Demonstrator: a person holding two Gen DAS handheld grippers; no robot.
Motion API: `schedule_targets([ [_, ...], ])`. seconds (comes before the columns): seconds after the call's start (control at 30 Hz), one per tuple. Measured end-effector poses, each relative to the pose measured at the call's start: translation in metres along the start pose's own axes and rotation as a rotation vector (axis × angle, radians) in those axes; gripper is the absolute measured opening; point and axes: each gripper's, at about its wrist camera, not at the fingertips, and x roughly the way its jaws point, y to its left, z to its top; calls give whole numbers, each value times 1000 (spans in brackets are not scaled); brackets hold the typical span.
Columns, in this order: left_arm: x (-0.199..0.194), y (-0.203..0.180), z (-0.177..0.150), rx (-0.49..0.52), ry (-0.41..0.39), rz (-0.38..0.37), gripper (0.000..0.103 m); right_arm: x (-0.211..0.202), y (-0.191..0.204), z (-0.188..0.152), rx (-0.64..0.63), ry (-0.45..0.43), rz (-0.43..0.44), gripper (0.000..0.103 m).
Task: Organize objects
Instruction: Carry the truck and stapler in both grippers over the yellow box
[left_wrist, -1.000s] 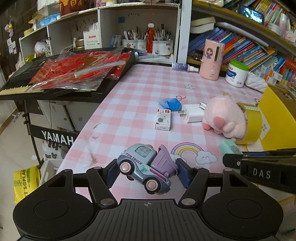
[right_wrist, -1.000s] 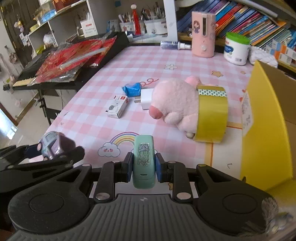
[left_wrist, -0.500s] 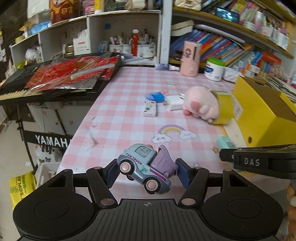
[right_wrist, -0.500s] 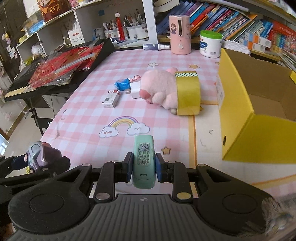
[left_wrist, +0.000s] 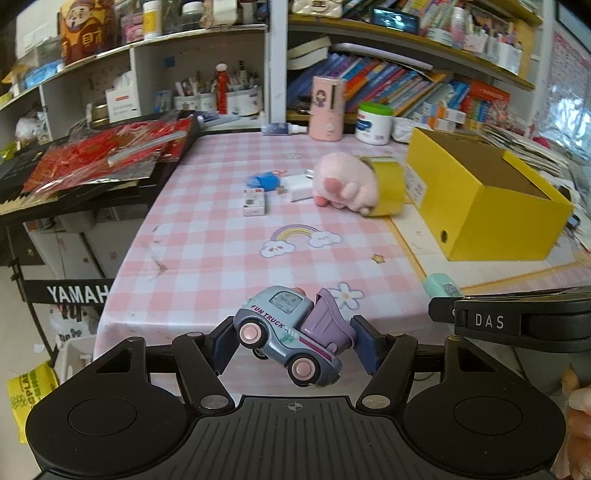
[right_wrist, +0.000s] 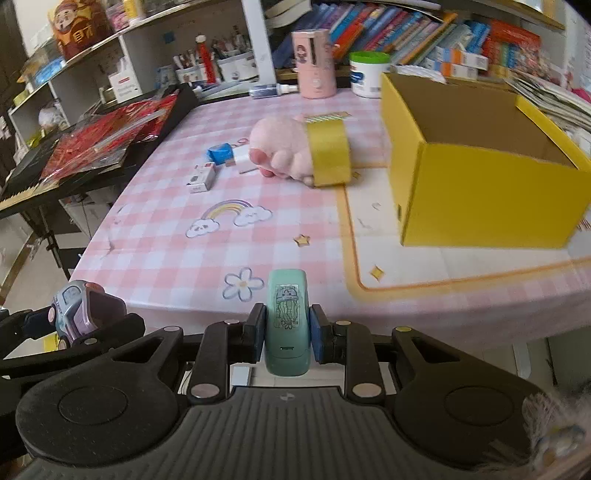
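Off the near table edge, both claws were loaded; left gripper (left_wrist: 293, 341) was clamped on the toy truck (left_wrist: 290, 334), truck tilted nose-up-left between the pads, hanging over the front edge of the pink checked table (left_wrist: 207, 258); right gripper (right_wrist: 283, 328) was squeezed narrow on the mint green stamp (right_wrist: 287, 321), stamp upright between the pads, also just off the front edge. Left to right on the table, well ahead of both claws: small white box (left_wrist: 254, 201); blue pouch (left_wrist: 264, 181); white charger (left_wrist: 299, 186); pink plush (left_wrist: 345, 182) with the yellow tape roll (left_wrist: 386, 184) touching its right side; yellow box (right_wrist: 480, 173) open-topped, far right. Keyboard (left_wrist: 22, 192) with red packets (left_wrist: 99, 155) on it sat left of the table. Between stamp and yellow box only bare tabletop; plush and tape sat just left of the box.
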Motion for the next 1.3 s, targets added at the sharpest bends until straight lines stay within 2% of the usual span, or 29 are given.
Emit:
schedule_targets([
  [0.73, -18, -64, -26, 197, 16, -176, 65, -52, -54, -65, 203, -23, -139, 23],
  [0.97, -19, -90, -27, 268, 12, -245, 65, -69, -76, -77, 276, -40, -198, 23],
  [1.3, -15, -111, -20, 294, 0, -293, 65, -80, -96, -80, 314, -50, -247, 23],
])
